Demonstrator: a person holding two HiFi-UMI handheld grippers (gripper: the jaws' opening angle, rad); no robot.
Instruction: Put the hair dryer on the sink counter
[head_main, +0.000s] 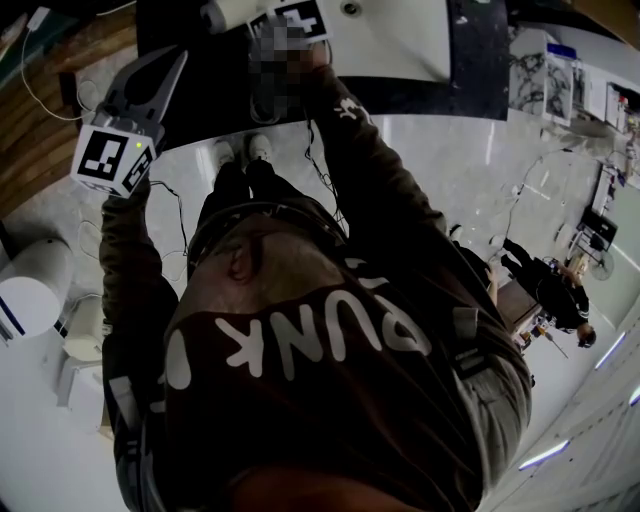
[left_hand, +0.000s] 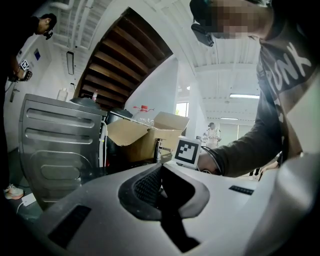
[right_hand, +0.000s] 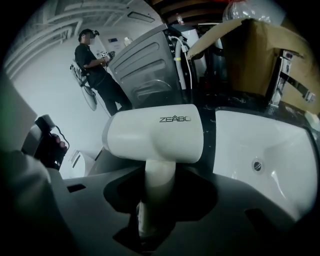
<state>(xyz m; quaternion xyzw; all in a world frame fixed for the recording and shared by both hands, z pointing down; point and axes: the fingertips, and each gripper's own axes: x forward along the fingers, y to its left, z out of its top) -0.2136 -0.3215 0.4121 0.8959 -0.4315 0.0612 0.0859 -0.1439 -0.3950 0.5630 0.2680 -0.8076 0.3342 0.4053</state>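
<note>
Right tool (right_hand: 159, 176) tight on hair dryer (right_hand: 155, 136) handle, near sink (right_hand: 265, 142).

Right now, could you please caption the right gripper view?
Right gripper holds the white hair dryer by its handle beside the sink.

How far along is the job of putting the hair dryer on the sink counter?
Done: the jaws of the right gripper hold the white hair dryer by its handle. In hand: it hangs by the dark counter, beside the white basin, and does not look set down yet. Left to do: lower it onto the counter and let go. The left gripper holds nothing.
</note>
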